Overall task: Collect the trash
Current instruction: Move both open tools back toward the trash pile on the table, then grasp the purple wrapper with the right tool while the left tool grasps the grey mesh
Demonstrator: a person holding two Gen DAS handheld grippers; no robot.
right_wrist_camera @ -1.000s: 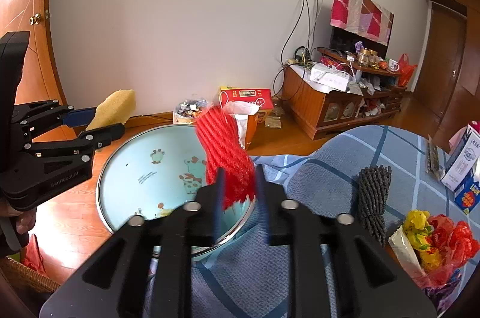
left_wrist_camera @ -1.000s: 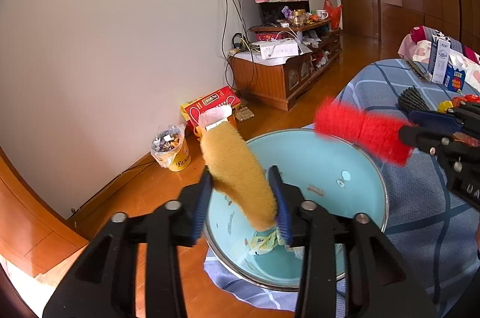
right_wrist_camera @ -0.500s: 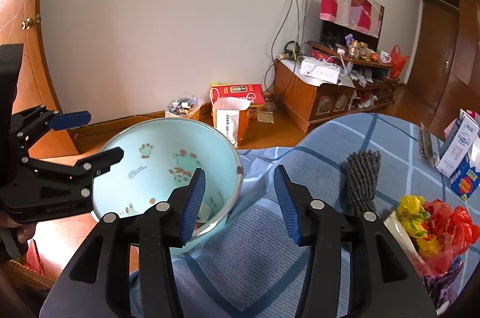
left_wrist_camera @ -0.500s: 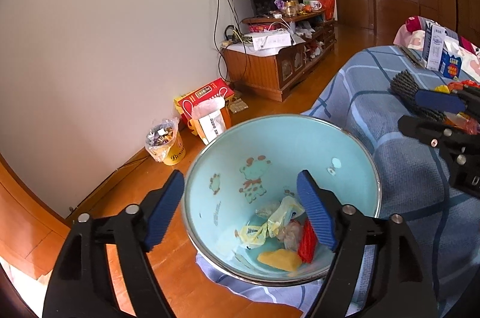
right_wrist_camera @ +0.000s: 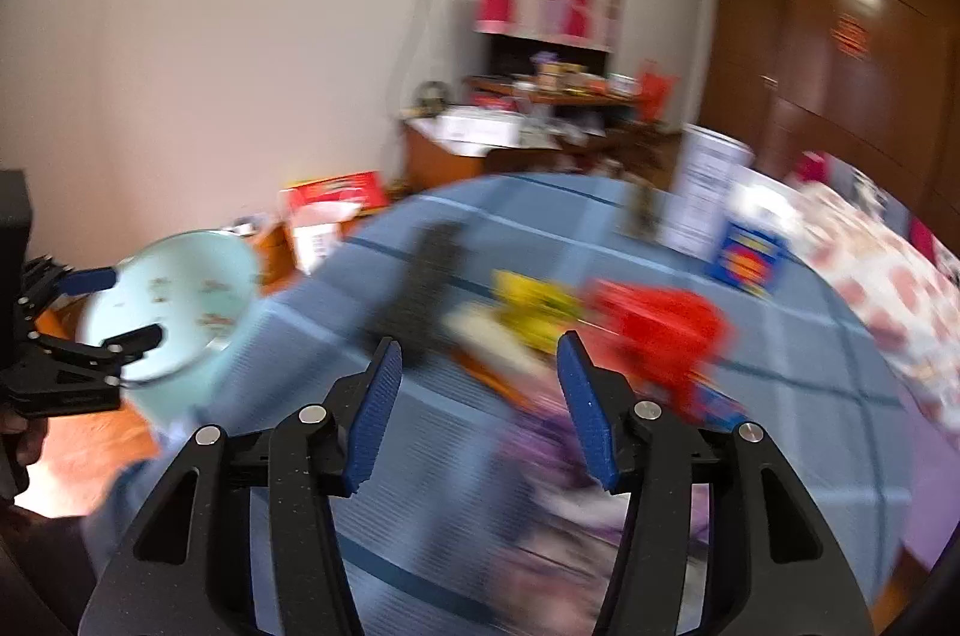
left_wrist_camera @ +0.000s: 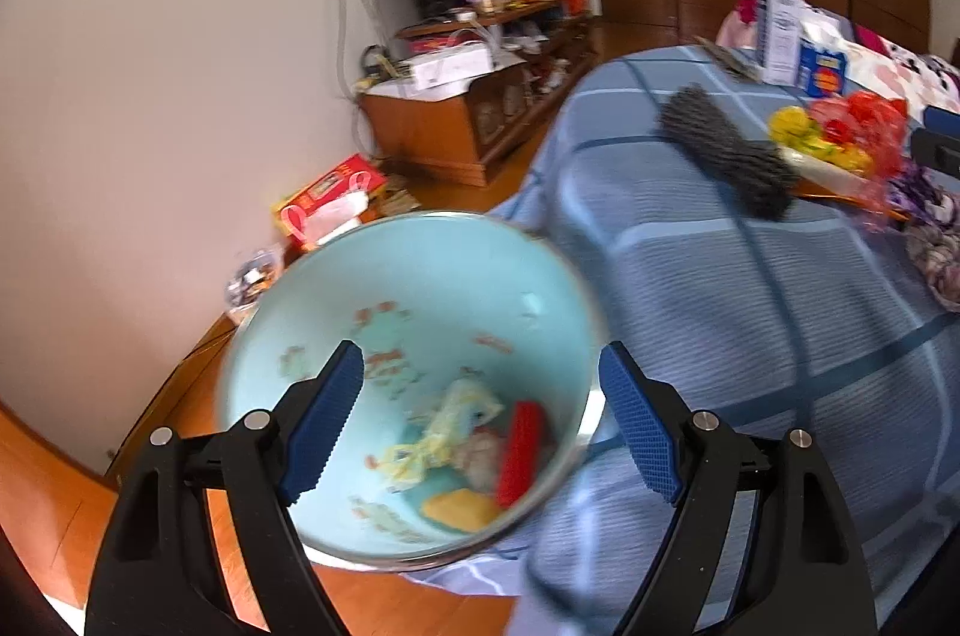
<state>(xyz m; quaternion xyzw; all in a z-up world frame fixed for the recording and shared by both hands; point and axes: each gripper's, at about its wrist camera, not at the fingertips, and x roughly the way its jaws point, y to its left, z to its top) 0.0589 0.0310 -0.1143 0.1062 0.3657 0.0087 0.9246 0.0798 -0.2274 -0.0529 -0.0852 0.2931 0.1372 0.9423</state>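
My left gripper (left_wrist_camera: 480, 378) stands open and empty over a light blue basin (left_wrist_camera: 420, 288). In the basin lie a red foam net (left_wrist_camera: 519, 450), a yellow foam piece (left_wrist_camera: 459, 507) and crumpled wrappers (left_wrist_camera: 438, 426). The jaws of my right gripper (right_wrist_camera: 478, 354) are opening with nothing between them. It hangs above the blue checked bedcover (right_wrist_camera: 420, 486) and faces a blurred pile of trash. That pile holds a yellow wrapper (right_wrist_camera: 534, 306), a red wrapper (right_wrist_camera: 660, 330) and purple scraps (right_wrist_camera: 540, 426). A dark grey mesh sleeve (right_wrist_camera: 426, 276) lies to their left. The basin (right_wrist_camera: 180, 288) and left gripper (right_wrist_camera: 117, 309) show at far left.
A white carton (right_wrist_camera: 702, 192) and a blue box (right_wrist_camera: 750, 258) stand at the far side of the bed beside floral bedding (right_wrist_camera: 870, 288). On the wooden floor are a red box (left_wrist_camera: 336, 198) and a small full bin (left_wrist_camera: 252, 276). A wooden cabinet (left_wrist_camera: 456, 120) lines the wall.
Both grippers let go and opened: the yellow foam and red net now lie in the basin. The right gripper swung right over the bed toward the pile. The left gripper moved over the basin.
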